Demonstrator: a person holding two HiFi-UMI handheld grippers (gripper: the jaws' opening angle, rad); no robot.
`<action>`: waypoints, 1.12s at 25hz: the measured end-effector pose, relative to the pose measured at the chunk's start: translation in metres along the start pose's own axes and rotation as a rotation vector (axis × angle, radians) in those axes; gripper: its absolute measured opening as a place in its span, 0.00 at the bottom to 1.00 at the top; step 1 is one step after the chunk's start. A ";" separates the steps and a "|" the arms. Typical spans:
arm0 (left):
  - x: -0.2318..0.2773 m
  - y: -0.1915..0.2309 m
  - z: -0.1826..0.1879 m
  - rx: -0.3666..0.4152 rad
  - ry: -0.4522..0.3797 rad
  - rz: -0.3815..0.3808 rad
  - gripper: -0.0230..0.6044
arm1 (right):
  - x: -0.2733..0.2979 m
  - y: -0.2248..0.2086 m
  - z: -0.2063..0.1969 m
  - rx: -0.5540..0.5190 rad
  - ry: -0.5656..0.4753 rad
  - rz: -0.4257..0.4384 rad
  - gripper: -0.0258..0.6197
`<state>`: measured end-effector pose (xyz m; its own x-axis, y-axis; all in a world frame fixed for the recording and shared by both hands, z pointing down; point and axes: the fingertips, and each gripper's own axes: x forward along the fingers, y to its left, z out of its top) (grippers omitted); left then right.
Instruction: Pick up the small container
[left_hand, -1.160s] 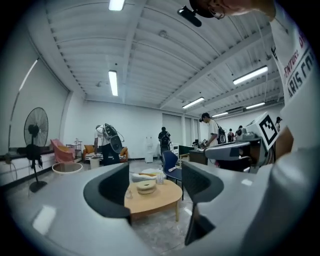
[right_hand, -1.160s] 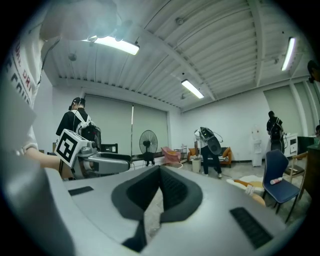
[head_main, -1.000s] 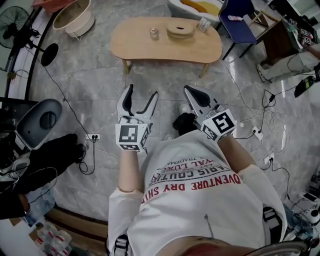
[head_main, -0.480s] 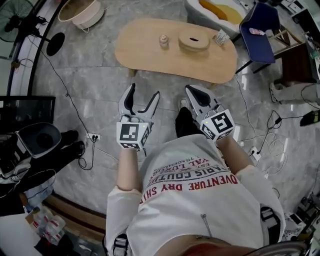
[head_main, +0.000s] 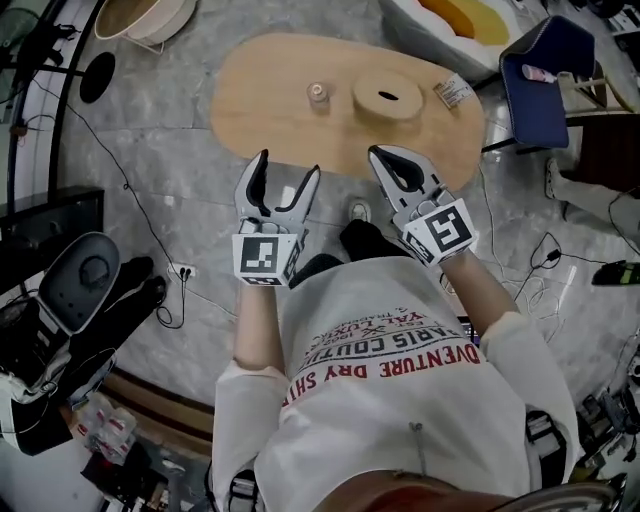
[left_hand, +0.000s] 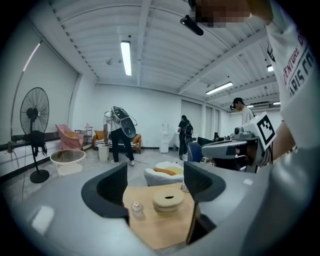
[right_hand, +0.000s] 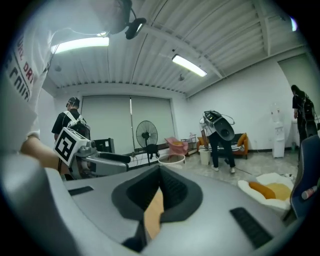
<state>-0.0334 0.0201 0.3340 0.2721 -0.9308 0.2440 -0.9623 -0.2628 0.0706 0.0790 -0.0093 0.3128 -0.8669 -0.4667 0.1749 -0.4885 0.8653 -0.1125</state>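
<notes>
Since the earlier frames the wooden table (head_main: 260, 110) has drawn much nearer in the head view. Both grippers, which were over bare floor, now have their tips overlapping its near edge.

The small container (head_main: 318, 93) stands upright on the left half of the tabletop, about midway between the far and near edges. Its long axis is vertical and its cap is on top. A round wooden disc (head_main: 388, 95) with a slot in its top lies just beside it on the right. A small packet (head_main: 455, 92) lies nearer the right end.

The left gripper (head_main: 288, 165) has its jaws spread wide with nothing between the pads. In the left gripper view the container appears in the gap between them, closer to the left jaw, but it stands well ahead of the tips and apart from them.

The right gripper (head_main: 385, 155) has its jaws drawn together at the tips, and only a thin strip of tabletop shows through the slit behind them. It holds nothing, and the container lies off to its left, well apart.
</notes>
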 end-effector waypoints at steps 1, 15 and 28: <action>0.011 0.005 -0.004 0.007 0.004 0.010 0.58 | 0.005 -0.009 -0.005 0.003 0.012 0.004 0.03; 0.152 0.072 -0.149 -0.021 0.213 -0.106 0.58 | 0.108 -0.105 -0.092 0.115 0.114 -0.162 0.03; 0.258 0.099 -0.309 0.005 0.429 -0.208 0.65 | 0.180 -0.163 -0.199 0.186 0.144 -0.312 0.03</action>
<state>-0.0584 -0.1676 0.7026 0.4343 -0.6697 0.6024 -0.8869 -0.4350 0.1558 0.0222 -0.1982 0.5576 -0.6578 -0.6603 0.3624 -0.7474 0.6317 -0.2059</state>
